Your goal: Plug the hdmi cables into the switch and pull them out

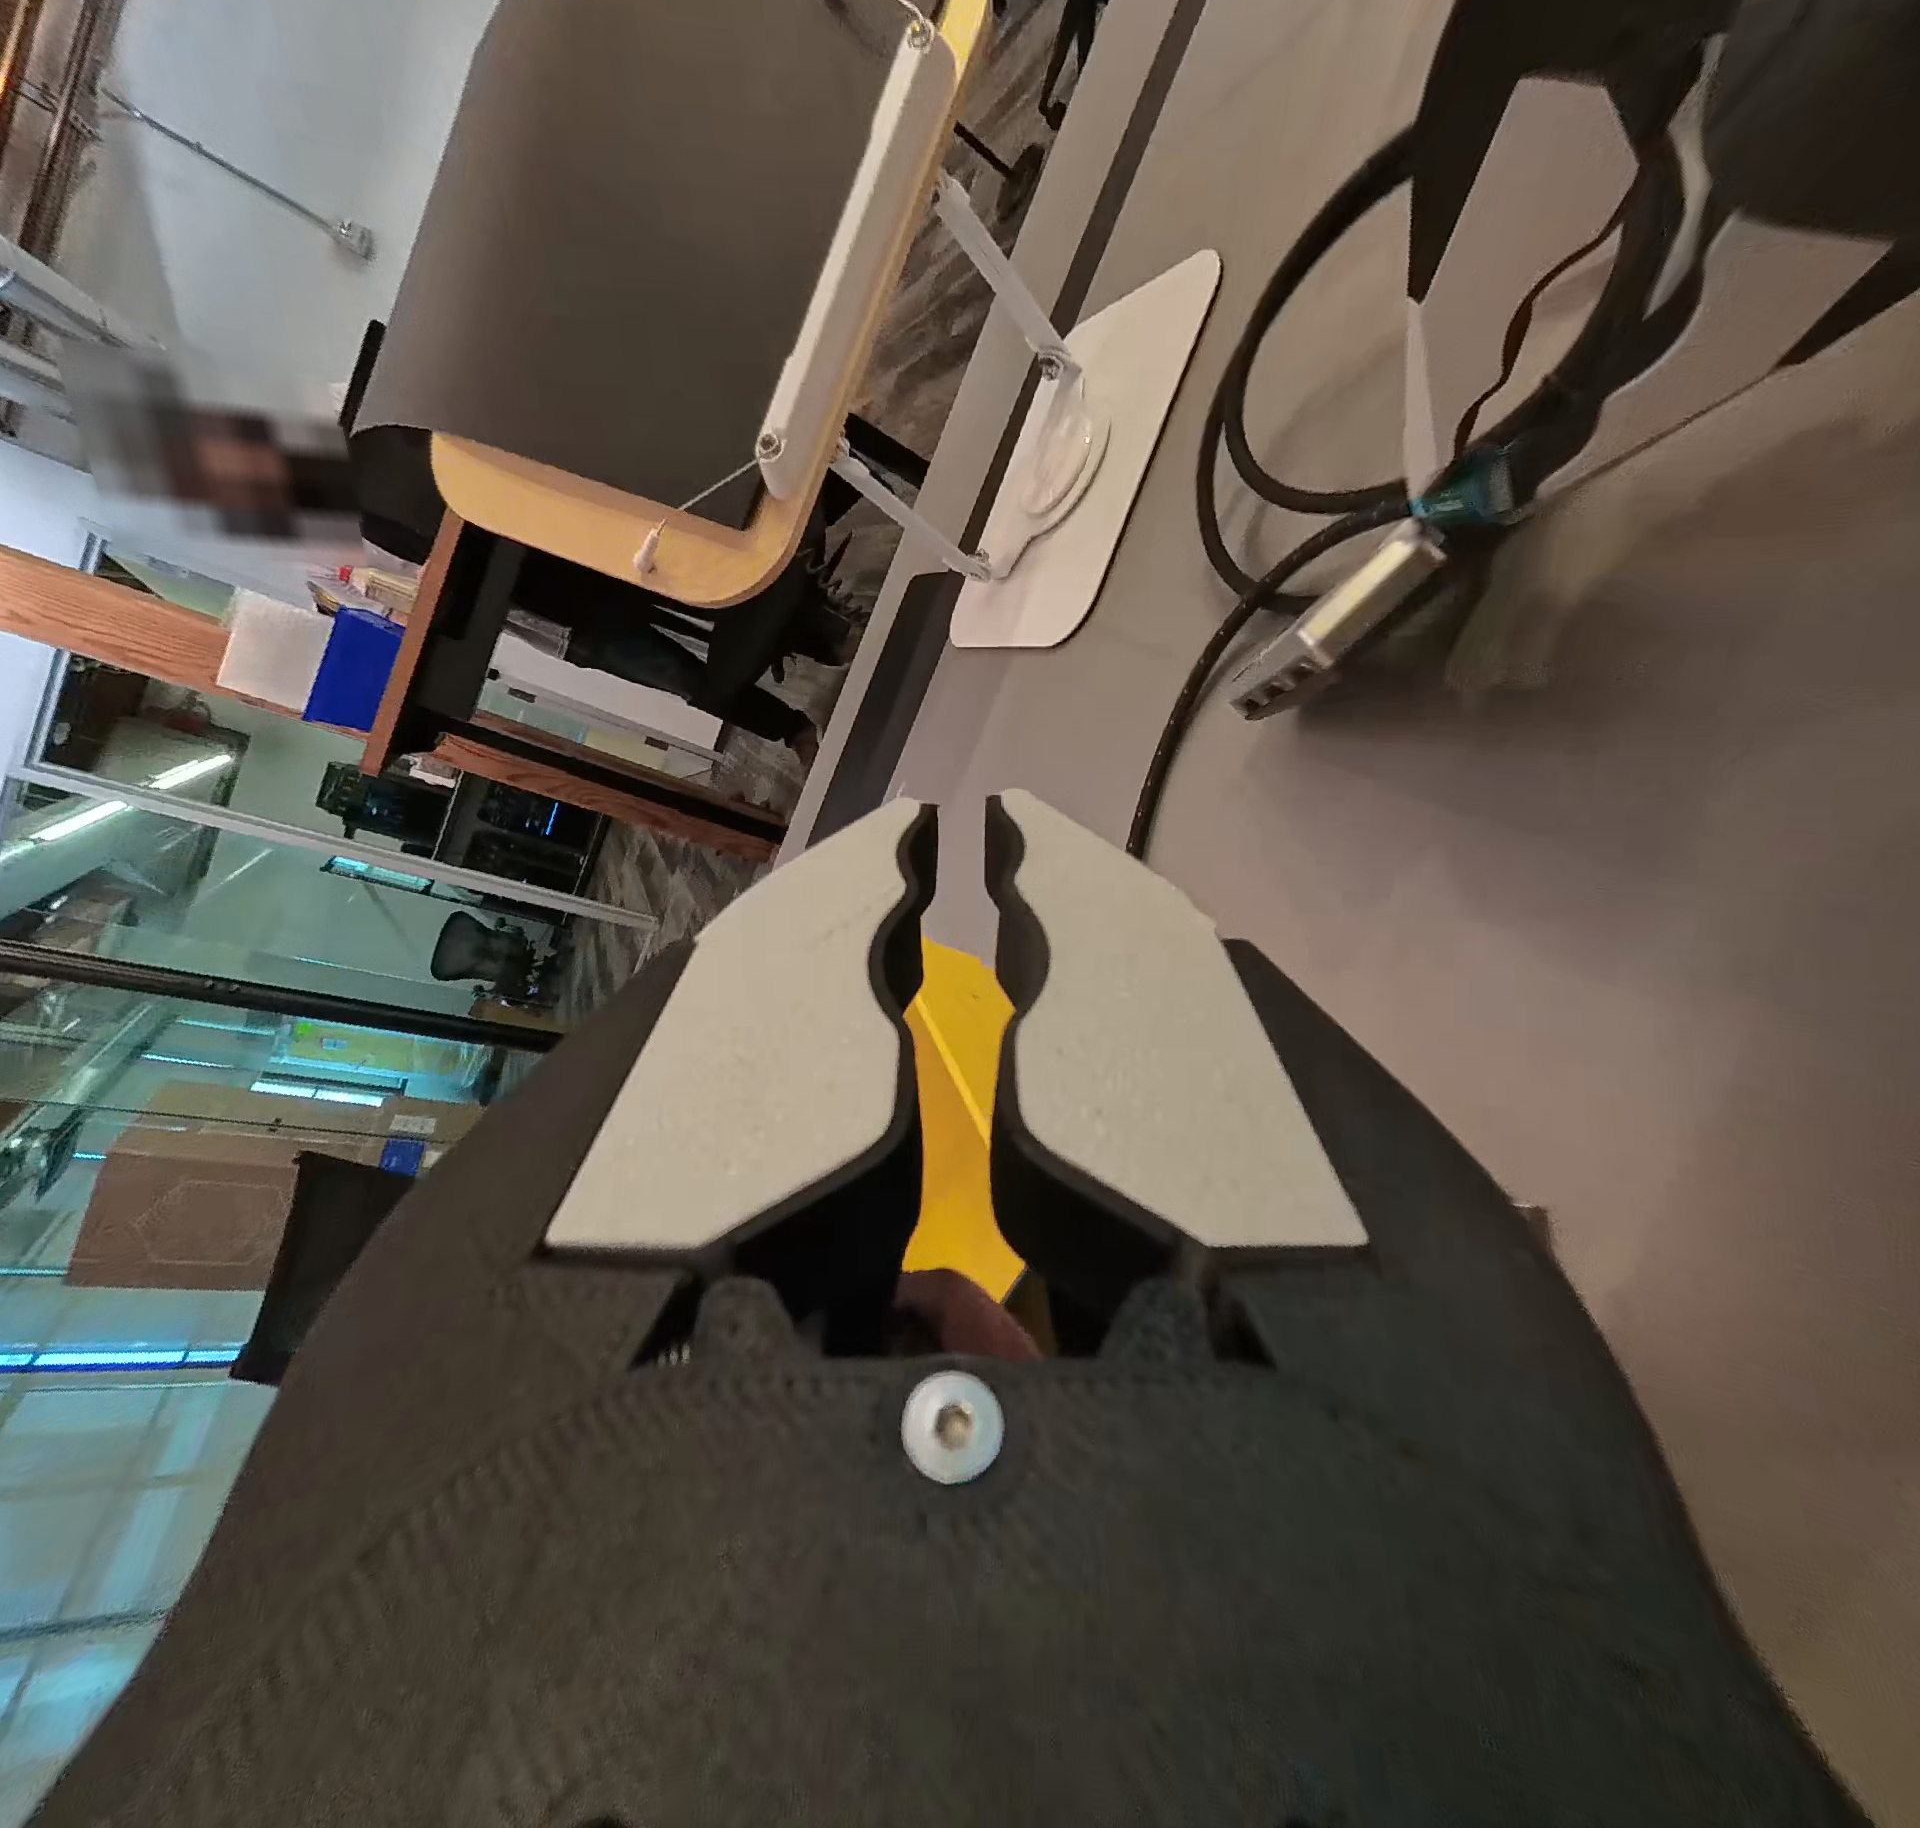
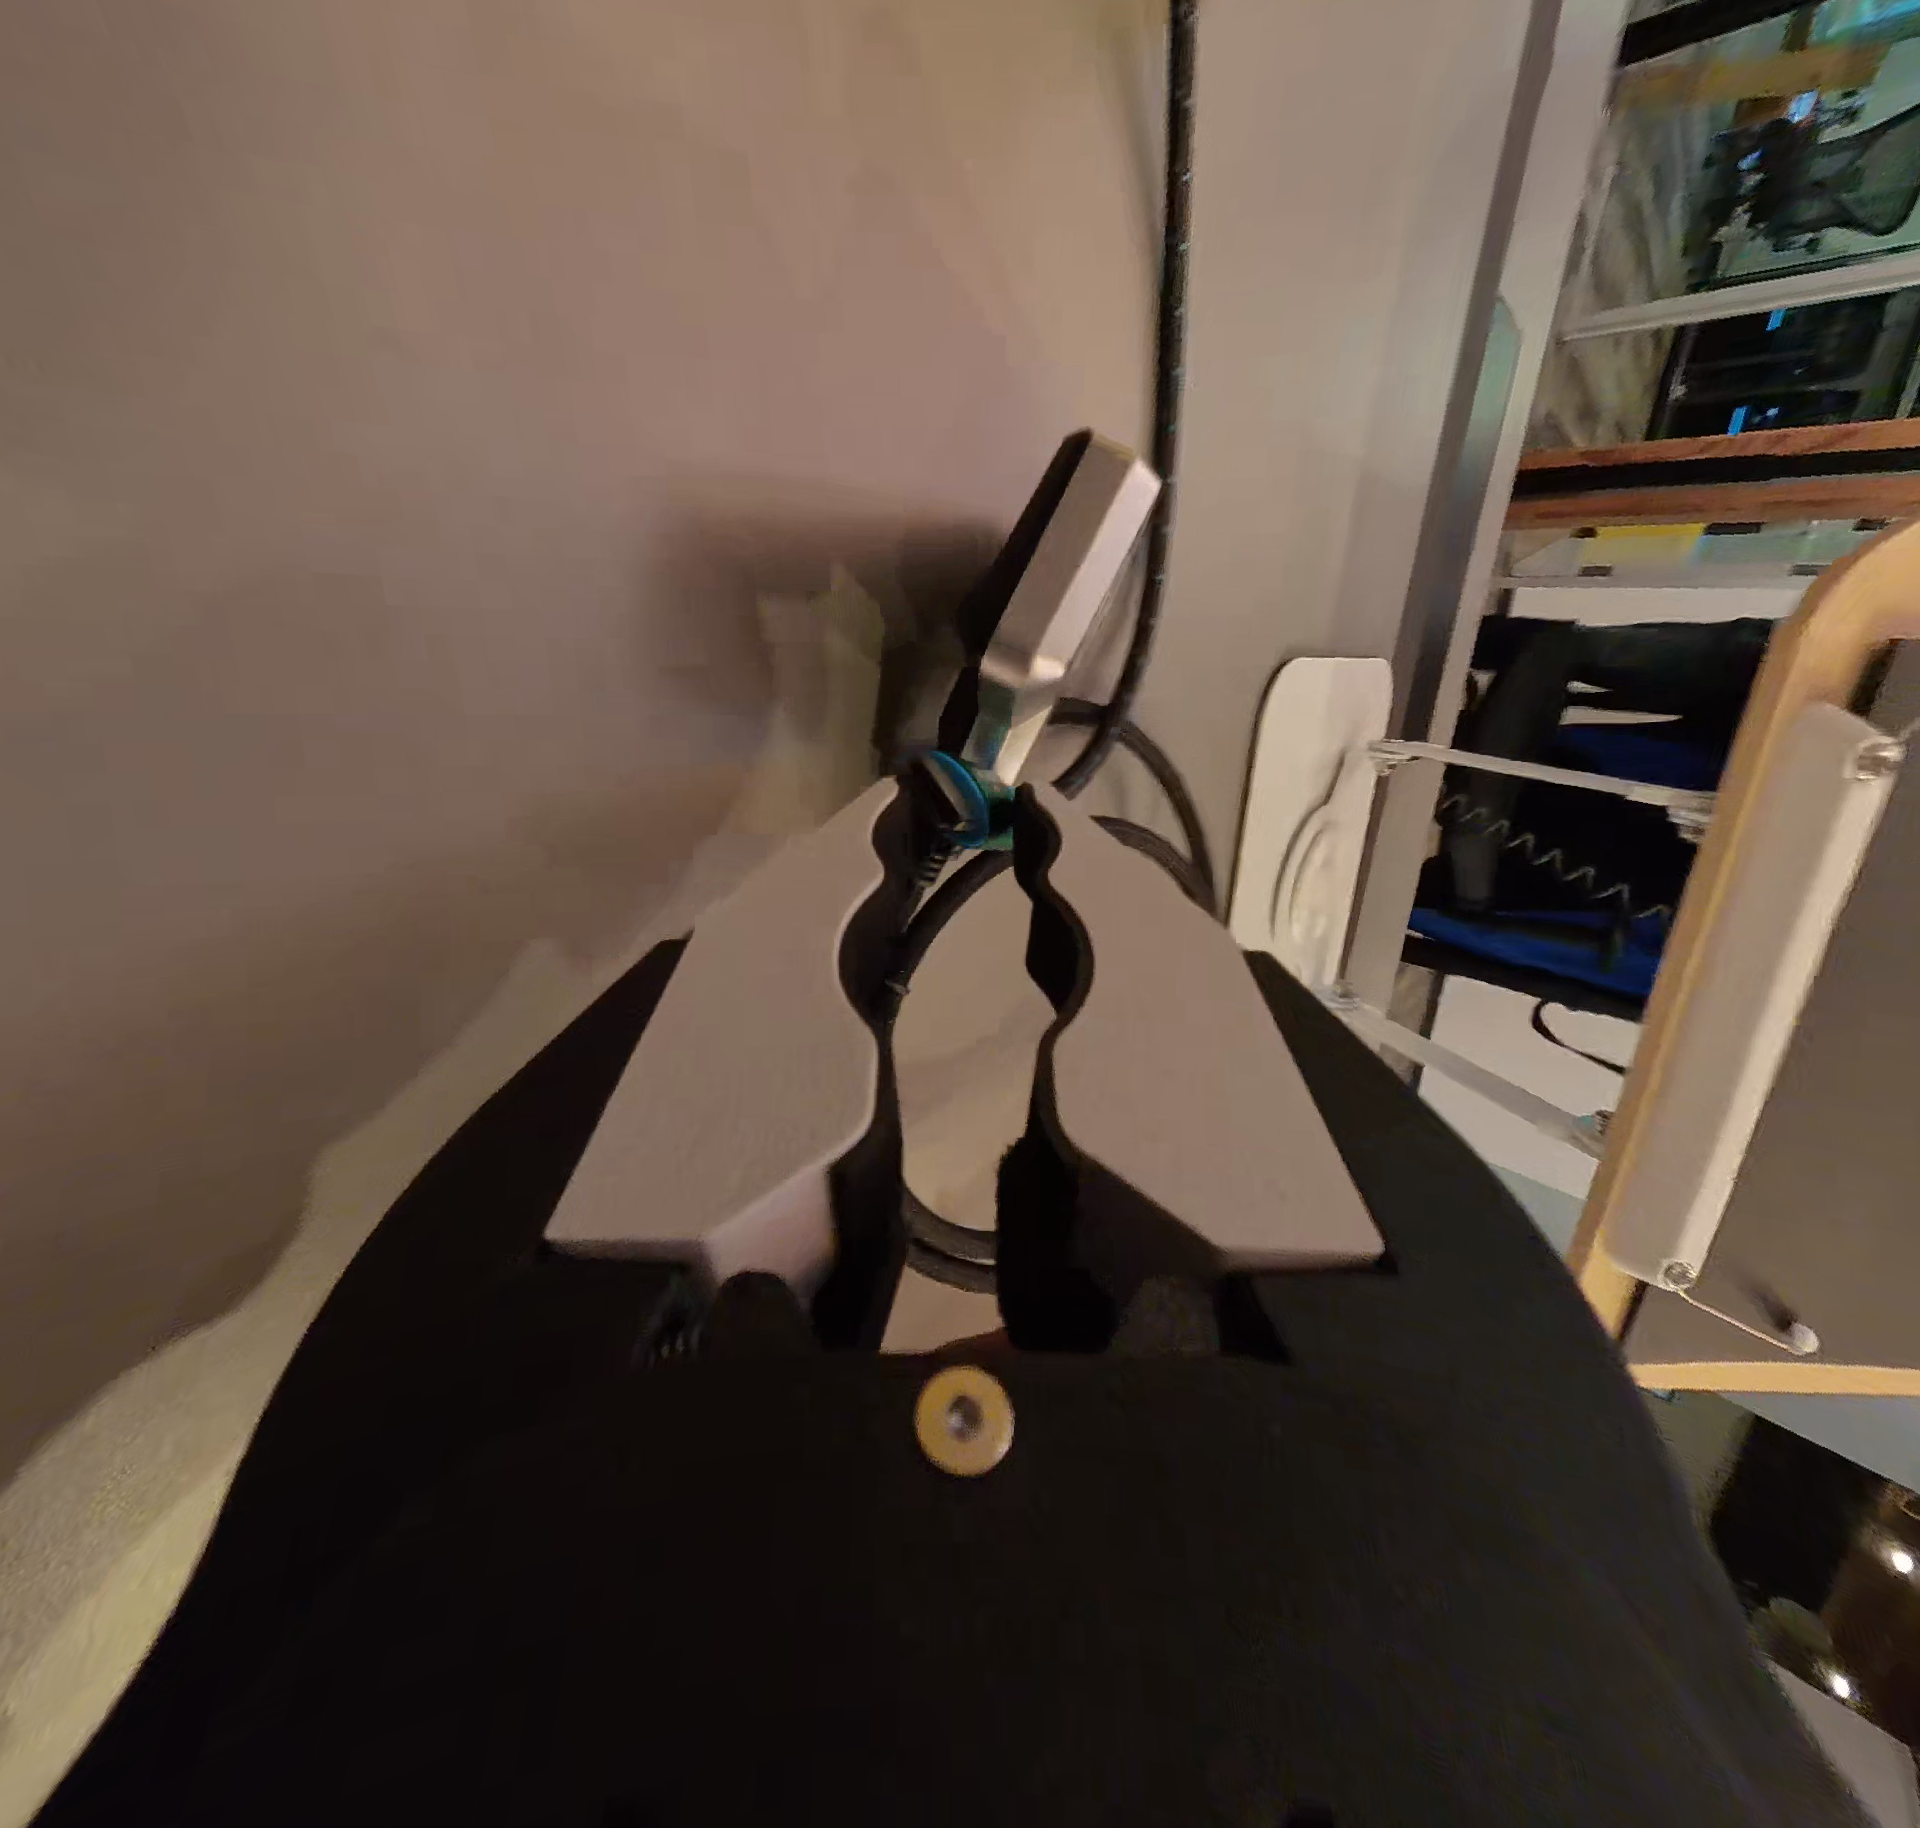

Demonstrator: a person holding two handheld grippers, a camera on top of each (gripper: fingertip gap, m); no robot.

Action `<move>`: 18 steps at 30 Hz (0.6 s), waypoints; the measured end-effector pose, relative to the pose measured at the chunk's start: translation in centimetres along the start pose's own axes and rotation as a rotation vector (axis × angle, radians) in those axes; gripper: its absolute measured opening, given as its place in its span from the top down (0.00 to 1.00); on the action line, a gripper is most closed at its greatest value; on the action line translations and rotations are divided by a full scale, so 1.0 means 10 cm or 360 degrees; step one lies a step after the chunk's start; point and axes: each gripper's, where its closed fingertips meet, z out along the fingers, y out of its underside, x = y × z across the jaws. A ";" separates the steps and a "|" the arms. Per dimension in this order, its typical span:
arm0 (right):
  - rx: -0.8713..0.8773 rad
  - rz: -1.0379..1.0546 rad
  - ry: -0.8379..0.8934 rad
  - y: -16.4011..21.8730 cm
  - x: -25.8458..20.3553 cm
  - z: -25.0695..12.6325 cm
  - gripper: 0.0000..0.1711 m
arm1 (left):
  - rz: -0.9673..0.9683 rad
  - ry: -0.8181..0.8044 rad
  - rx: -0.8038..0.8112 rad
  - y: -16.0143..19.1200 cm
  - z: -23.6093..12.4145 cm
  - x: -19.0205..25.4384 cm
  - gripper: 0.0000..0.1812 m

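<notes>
A small silver switch [image 1: 1340, 625] lies on the grey table [image 1: 1558, 1051]. A teal-collared HDMI plug [image 1: 1465, 490] meets its far end. My right gripper [image 2: 961, 812] is shut on that plug [image 2: 961, 807], with the switch [image 2: 1060, 583] just beyond the fingertips and tilted up. The right gripper also shows at the top right of the left wrist view [image 1: 1434, 407]. Black cables [image 1: 1226, 428] loop beside the switch, and a braided one [image 2: 1174, 324] runs away across the table. My left gripper [image 1: 961, 817] is nearly closed on nothing, near the table's edge and apart from the switch.
A wood-rimmed dark panel [image 1: 665, 220] stands on clear rods over a white base plate [image 1: 1091, 448] at the table's edge; it also shows in the right wrist view [image 2: 1320, 802]. A yellow paper [image 1: 951, 1051] lies under my left fingers. Shelves and glass walls lie beyond.
</notes>
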 end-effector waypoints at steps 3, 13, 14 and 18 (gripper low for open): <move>0.0059 0.0087 0.0025 -0.02 0.13 -0.09 0.92 | -0.0007 0.0009 0.0002 0.02 -0.01 0.00 0.96; 0.0385 0.0582 0.0078 -0.12 0.72 -0.37 0.93 | -0.0135 0.0041 0.0053 -0.04 -0.03 0.05 0.93; 0.0428 0.0644 0.0062 -0.15 0.78 -0.39 0.94 | -0.0161 0.0050 0.0058 -0.05 -0.03 0.07 0.93; 0.0605 0.0887 -0.0011 -0.25 1.01 -0.48 0.95 | -0.0188 0.0049 0.0076 -0.10 -0.02 0.13 0.91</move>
